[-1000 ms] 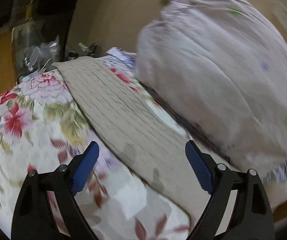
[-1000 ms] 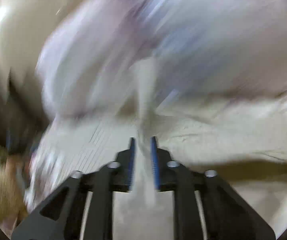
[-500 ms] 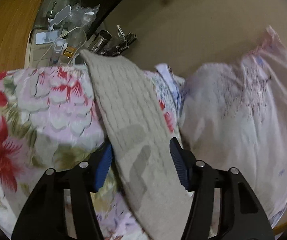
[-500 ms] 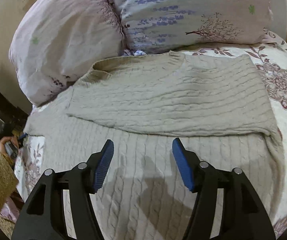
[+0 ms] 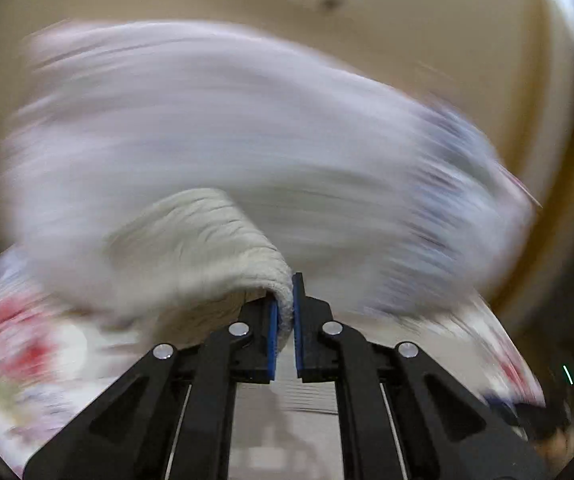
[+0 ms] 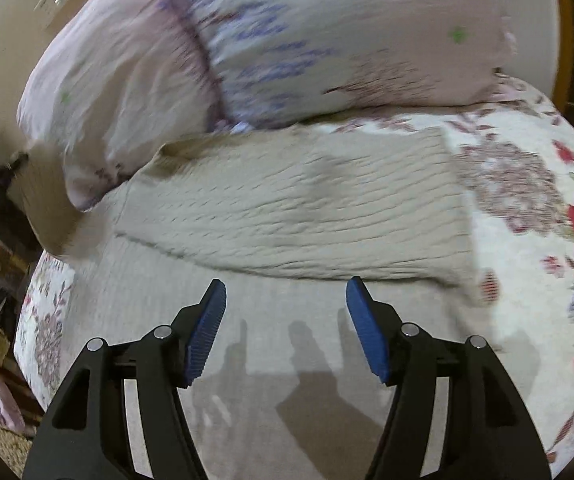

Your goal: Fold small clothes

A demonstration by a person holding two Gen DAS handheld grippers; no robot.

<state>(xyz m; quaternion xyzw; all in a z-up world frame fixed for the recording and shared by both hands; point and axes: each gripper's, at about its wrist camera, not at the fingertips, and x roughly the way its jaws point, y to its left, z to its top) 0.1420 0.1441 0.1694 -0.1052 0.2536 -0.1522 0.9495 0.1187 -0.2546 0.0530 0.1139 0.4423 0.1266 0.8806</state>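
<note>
Floral bedding (image 6: 527,208) and two pillows (image 6: 287,48) fill the upper frame, with the beige knit sweater (image 6: 299,216) spread across the bed at centre. Left tongs (image 5: 283,312) pinch a sweater edge; right tongs (image 6: 283,320) hang spread above it. Soft, floppy and stretchy, it likely handles best by hems or corners.
</note>
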